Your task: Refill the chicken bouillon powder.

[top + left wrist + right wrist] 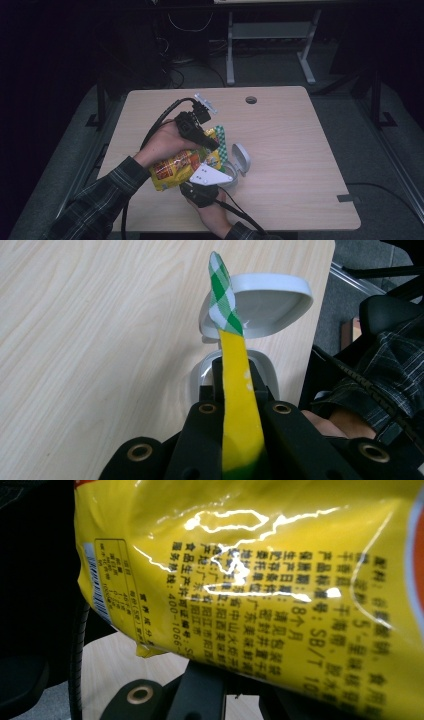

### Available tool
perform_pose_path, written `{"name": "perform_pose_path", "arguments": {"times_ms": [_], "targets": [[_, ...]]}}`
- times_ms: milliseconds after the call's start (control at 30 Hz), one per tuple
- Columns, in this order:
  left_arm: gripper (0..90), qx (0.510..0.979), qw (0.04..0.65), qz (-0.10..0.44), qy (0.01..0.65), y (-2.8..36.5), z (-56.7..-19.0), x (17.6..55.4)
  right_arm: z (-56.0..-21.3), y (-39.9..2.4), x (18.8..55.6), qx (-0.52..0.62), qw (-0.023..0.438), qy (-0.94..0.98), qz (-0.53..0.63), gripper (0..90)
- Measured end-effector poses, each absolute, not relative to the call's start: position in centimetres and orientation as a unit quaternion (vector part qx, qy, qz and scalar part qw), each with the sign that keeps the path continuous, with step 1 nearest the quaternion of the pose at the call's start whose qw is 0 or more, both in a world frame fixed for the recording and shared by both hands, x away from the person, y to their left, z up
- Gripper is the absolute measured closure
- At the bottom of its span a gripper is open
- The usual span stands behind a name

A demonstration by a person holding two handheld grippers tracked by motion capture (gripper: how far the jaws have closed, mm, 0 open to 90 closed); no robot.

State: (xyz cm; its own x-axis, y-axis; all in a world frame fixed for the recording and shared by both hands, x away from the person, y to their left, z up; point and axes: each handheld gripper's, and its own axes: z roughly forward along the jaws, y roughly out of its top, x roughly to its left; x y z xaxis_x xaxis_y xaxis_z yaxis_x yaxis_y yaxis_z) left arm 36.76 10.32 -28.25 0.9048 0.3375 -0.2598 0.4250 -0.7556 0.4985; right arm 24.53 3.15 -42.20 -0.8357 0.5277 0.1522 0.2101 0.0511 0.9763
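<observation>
- Left gripper (235,405): jaws closed on the snack bag's (182,167) flat top seal, holding it edge-on above the small bin (260,305); judged a feed into the opening.
- Right gripper (202,192): jaws closed on the bag's lower edge, steadying it over the counter (290,145).
- Bag: glossy yellow, printed text, green-checked top; bin lid is up.

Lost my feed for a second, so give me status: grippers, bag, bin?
Left gripper shut on snack bag top seal. Right gripper shut on bag's lower part. White bin lid open, under the bag. Nothing blocking.
</observation>
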Motion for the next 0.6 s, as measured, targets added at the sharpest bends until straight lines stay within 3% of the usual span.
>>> {"name": "perform_pose_path", "arguments": {"times_ms": [600], "targets": [[89.8,0.934,0.277,-0.078,0.21,10.21,-28.45,36.96,-42.22,3.3,24.71,0.257,0.117,0.714,0.641,89.9]]}}
